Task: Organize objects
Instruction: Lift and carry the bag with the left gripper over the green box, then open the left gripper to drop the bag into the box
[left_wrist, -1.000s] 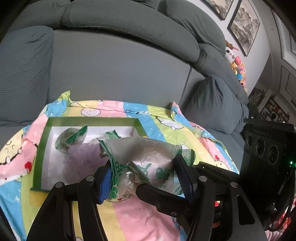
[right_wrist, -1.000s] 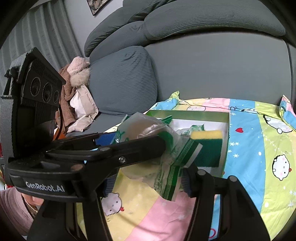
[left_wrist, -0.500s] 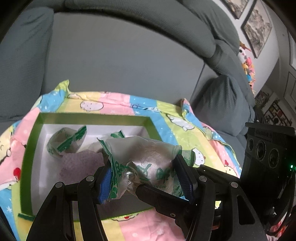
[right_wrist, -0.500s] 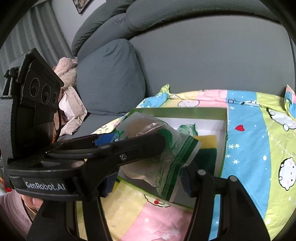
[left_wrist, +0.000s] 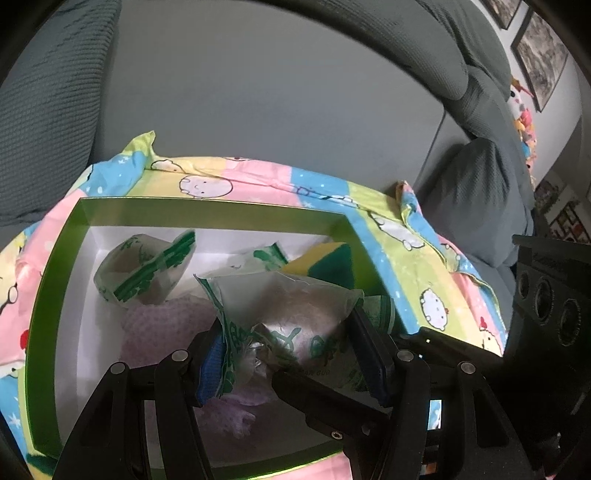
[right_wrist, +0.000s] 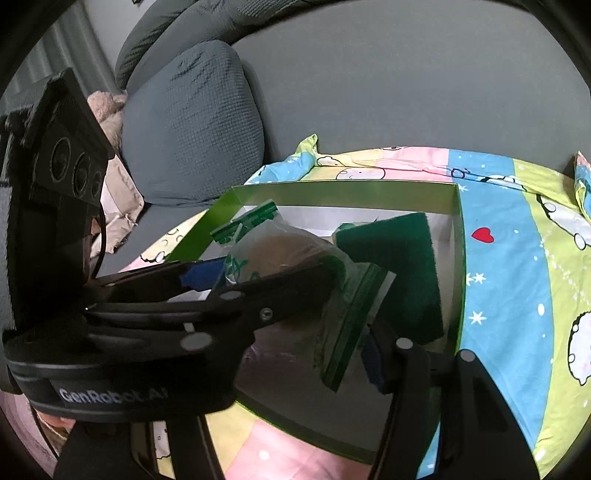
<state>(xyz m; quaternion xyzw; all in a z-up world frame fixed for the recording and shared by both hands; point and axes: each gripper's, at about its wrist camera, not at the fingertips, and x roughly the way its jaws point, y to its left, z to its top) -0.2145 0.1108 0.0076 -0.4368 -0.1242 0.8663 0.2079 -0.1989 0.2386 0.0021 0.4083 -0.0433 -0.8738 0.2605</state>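
Note:
Both grippers are shut on one clear snack packet with green print (left_wrist: 291, 325), held over the open green-rimmed white box (left_wrist: 51, 291). My left gripper (left_wrist: 291, 354) grips it from both sides. In the right wrist view the same packet (right_wrist: 295, 258) sits between my right gripper's (right_wrist: 314, 321) fingers, with the left gripper's body crossing in front. Inside the box lie another green-print packet (left_wrist: 144, 269), a third packet (left_wrist: 258, 258), a yellow-and-green sponge (left_wrist: 325, 264) and a purple cloth (left_wrist: 166, 325). The sponge's green face shows in the right wrist view (right_wrist: 402, 266).
The box (right_wrist: 460, 258) rests on a pastel cartoon-print blanket (left_wrist: 417, 266) spread over a grey sofa (left_wrist: 258, 92). A grey cushion (right_wrist: 192, 125) stands to the left, another (left_wrist: 476, 206) to the right. Soft toys (left_wrist: 521, 107) sit at the far right.
Both grippers have moved forward with the packet, from over the blanket at the box's near edge to above the inside of the box. The sponge has come into the left view.

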